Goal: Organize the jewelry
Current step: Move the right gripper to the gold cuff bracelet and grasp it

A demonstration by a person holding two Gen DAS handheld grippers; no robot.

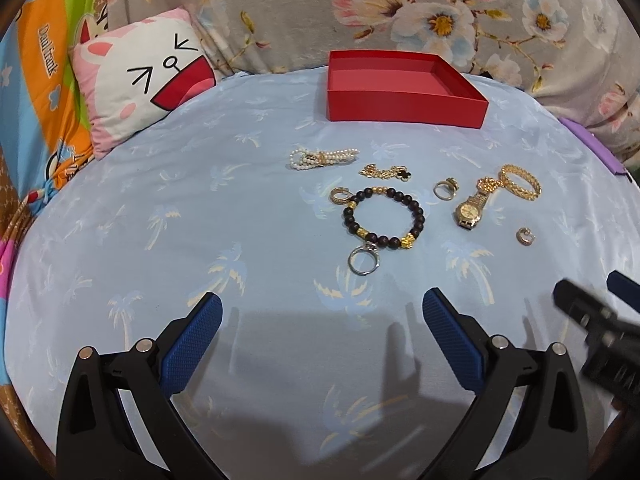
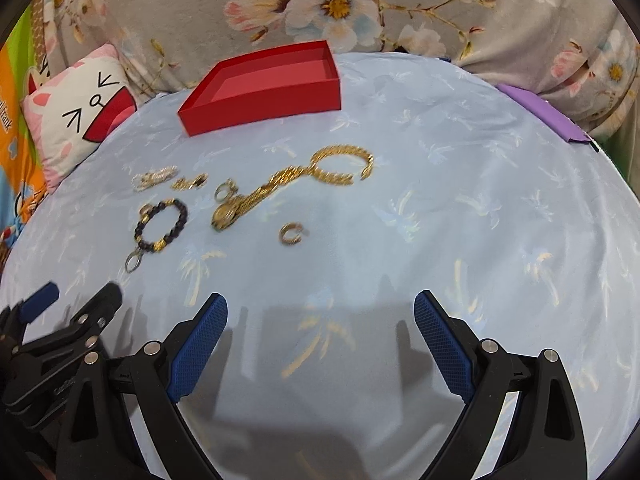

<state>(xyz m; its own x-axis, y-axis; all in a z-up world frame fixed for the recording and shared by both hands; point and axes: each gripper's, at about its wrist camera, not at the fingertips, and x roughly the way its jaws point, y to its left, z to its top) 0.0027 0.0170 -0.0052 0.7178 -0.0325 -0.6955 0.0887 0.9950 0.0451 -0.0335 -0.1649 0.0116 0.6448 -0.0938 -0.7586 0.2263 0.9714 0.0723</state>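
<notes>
An empty red box (image 1: 404,96) sits at the back of a light blue sheet; it also shows in the right wrist view (image 2: 264,92). In front of it lie a pearl bracelet (image 1: 322,158), a gold chain with a black clover (image 1: 386,172), a dark bead bracelet (image 1: 382,218), a silver ring (image 1: 363,261), a gold watch (image 1: 472,206), a gold bangle (image 1: 520,182) and small gold rings (image 1: 445,189). My left gripper (image 1: 322,312) is open and empty, short of the silver ring. My right gripper (image 2: 320,316) is open and empty, below a gold earring (image 2: 291,234).
A cat-face pillow (image 1: 136,84) leans at the back left. A floral cloth (image 1: 400,12) rises behind the box. A purple pouch (image 2: 544,118) lies at the right edge. The right gripper's body (image 1: 600,336) shows at the left view's right side.
</notes>
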